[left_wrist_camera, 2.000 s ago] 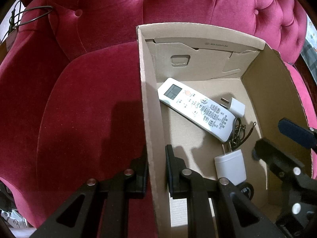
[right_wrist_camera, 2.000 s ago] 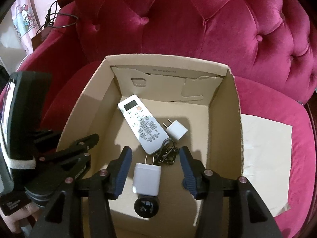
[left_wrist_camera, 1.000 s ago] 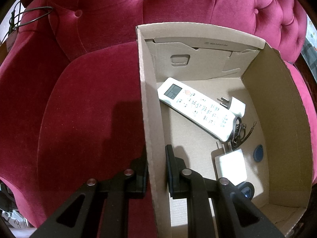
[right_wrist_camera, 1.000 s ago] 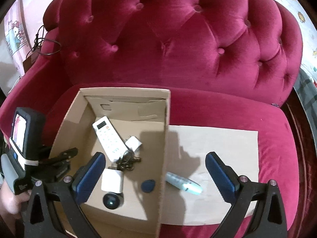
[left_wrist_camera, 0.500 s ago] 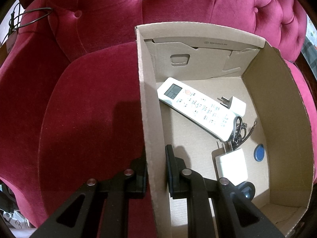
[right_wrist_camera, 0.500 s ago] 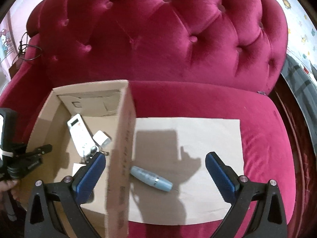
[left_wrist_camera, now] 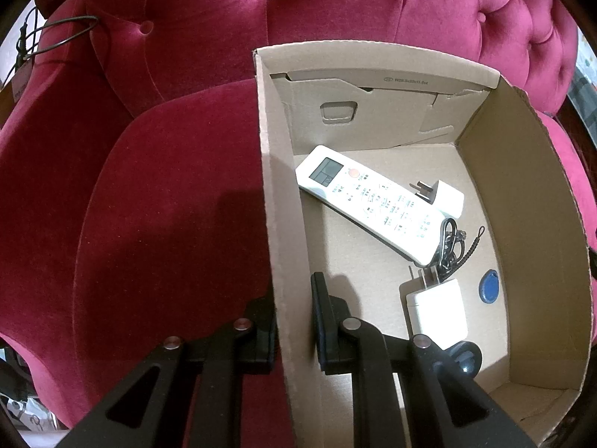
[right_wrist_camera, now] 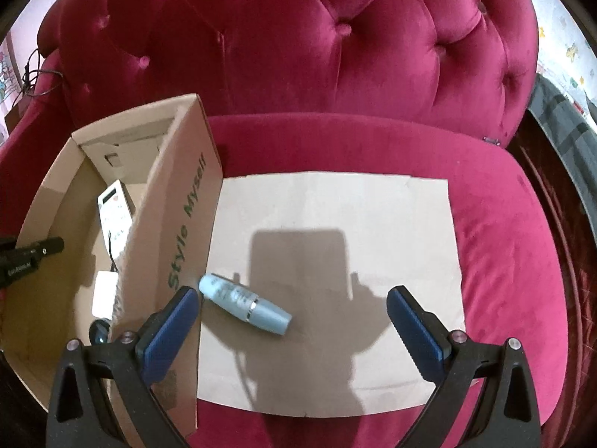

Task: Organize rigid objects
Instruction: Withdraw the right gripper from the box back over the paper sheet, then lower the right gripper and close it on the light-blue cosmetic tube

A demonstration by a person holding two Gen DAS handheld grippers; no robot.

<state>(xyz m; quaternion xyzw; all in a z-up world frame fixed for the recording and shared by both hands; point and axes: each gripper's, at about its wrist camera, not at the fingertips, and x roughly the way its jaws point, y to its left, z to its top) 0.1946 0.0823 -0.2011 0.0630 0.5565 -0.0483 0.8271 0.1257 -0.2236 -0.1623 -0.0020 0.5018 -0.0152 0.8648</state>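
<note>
My left gripper [left_wrist_camera: 293,310] is shut on the left wall of the cardboard box [left_wrist_camera: 278,231], which stands on the red sofa. Inside lie a white remote [left_wrist_camera: 369,199], two white chargers [left_wrist_camera: 438,313], a dark keychain [left_wrist_camera: 451,240], a blue tag [left_wrist_camera: 488,291] and a black round object [left_wrist_camera: 464,360]. My right gripper [right_wrist_camera: 289,315] is open and empty above a sheet of brown paper [right_wrist_camera: 335,224]. A light blue tube [right_wrist_camera: 244,304] lies on the paper between its fingers, closer to the left fingertip [right_wrist_camera: 179,311], beside the box [right_wrist_camera: 175,231].
The tufted red sofa back [right_wrist_camera: 298,48] rises behind. A black cable [left_wrist_camera: 56,37] hangs at the far left armrest. The sofa's right end [right_wrist_camera: 541,261] drops to a dark floor.
My right gripper left the box, swung right over the brown paper and came closer to the blue tube. A blue tag appeared in the box. My left gripper kept its hold.
</note>
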